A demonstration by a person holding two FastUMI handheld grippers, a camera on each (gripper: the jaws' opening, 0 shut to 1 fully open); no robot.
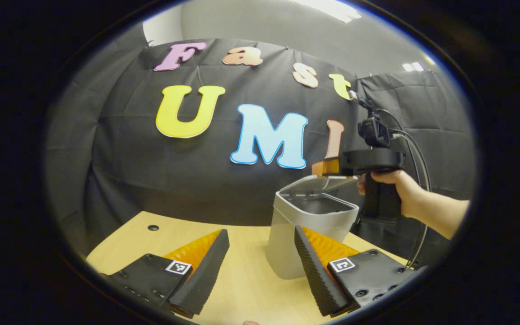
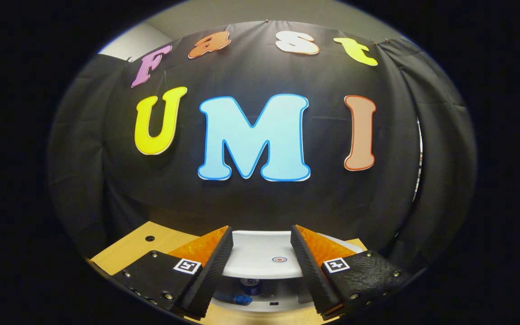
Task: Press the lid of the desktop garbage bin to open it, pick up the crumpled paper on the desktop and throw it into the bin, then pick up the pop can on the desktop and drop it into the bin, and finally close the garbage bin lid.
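Your right gripper (image 2: pixel 260 266), jaws wide and empty, hovers over the bin's (image 1: pixel 303 225) raised lid (image 2: pixel 260 259): press down squarely to close it; left gripper (image 1: pixel 260 266) idles, jaws wide.

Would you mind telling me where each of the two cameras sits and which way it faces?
Left gripper view: rides the left gripper low over the pale wooden table, facing the grey plastic bin; own spread fingers show, plus the right gripper and a hand.
Right gripper view: rides the right gripper above the bin's white lid, facing the wall; own spread fingers show.
Shared: bin, table.
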